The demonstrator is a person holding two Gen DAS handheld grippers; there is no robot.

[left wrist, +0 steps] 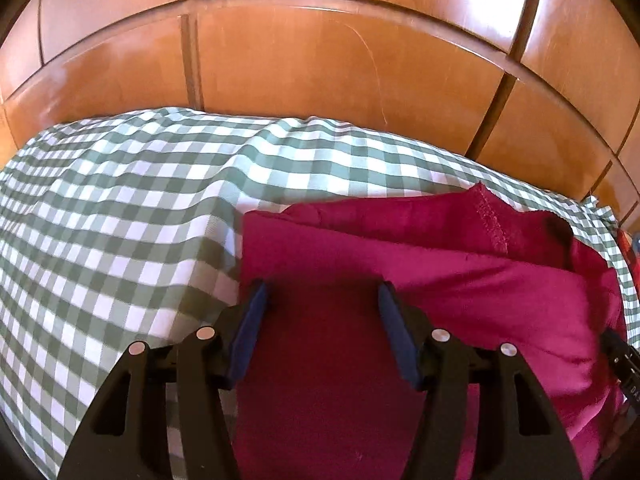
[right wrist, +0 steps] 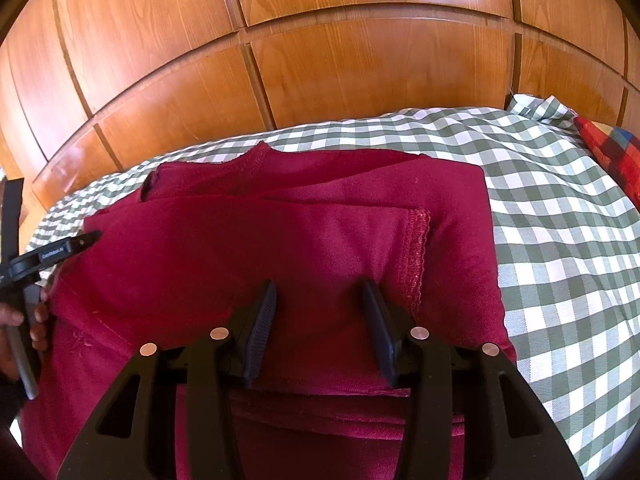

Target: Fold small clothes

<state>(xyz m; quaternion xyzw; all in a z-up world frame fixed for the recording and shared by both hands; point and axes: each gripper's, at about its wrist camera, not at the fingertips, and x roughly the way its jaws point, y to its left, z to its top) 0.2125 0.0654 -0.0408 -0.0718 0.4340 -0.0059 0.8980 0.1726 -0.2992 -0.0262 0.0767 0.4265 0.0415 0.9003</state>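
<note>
A dark red garment lies partly folded on the green and white checked sheet. It also shows in the left wrist view, with a stitched hem turned up at its far side. My left gripper is open and empty over the garment's left edge, fingers apart. My right gripper is open and empty over the garment's middle, beside a folded hem. The left gripper's body shows at the left edge of the right wrist view.
A glossy wooden panelled headboard rises behind the bed, also in the right wrist view. A red patterned cushion lies at the far right. Bare checked sheet spreads to the left of the garment.
</note>
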